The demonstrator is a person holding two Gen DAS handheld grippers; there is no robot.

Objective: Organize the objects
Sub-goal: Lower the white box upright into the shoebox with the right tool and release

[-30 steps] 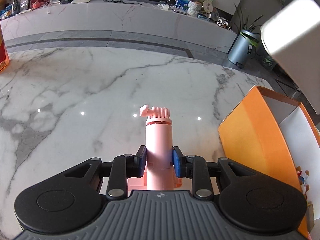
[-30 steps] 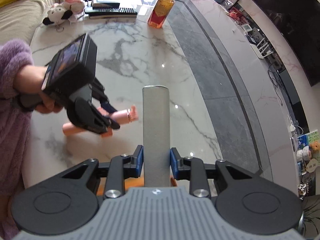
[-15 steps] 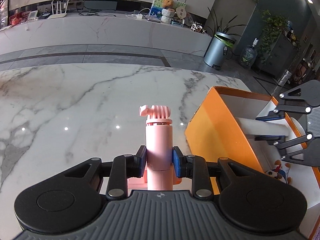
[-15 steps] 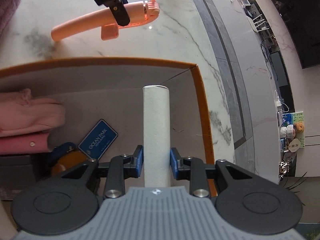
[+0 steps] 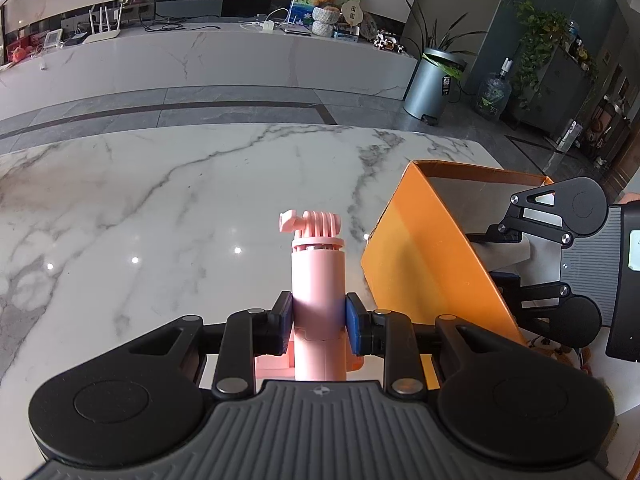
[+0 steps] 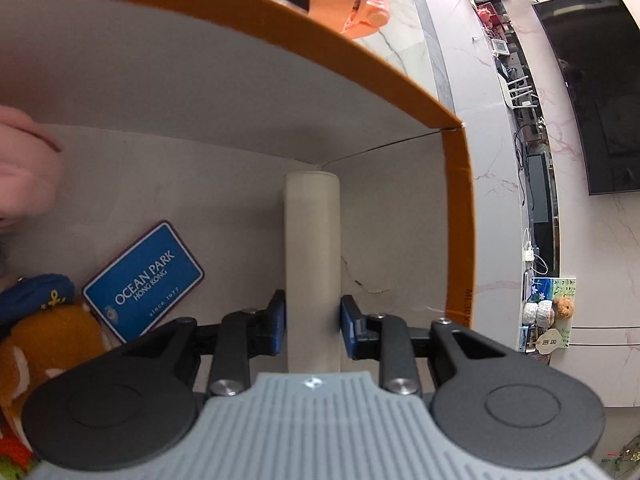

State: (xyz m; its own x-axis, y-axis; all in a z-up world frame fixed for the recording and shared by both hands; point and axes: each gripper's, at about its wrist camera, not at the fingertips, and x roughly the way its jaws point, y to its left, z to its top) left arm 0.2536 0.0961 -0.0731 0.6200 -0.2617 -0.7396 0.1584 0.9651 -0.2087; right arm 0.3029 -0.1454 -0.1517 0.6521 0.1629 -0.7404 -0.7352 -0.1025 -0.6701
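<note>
Orange box (image 6: 456,184) at frame centre receives the white cylinder (image 6: 313,248) clamped in the right gripper (image 6: 313,326), which must next release, while the left gripper (image 5: 318,324) grips the pink stick (image 5: 318,280).

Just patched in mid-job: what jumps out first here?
The orange box at the table's right edge. The right tool is down inside it, clamping a white tube beside a blue tag. The left tool grips a pink stick above the marble.

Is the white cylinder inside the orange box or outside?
Inside: the white cylinder, clamped by the right gripper, sits below the orange box rim.
</note>
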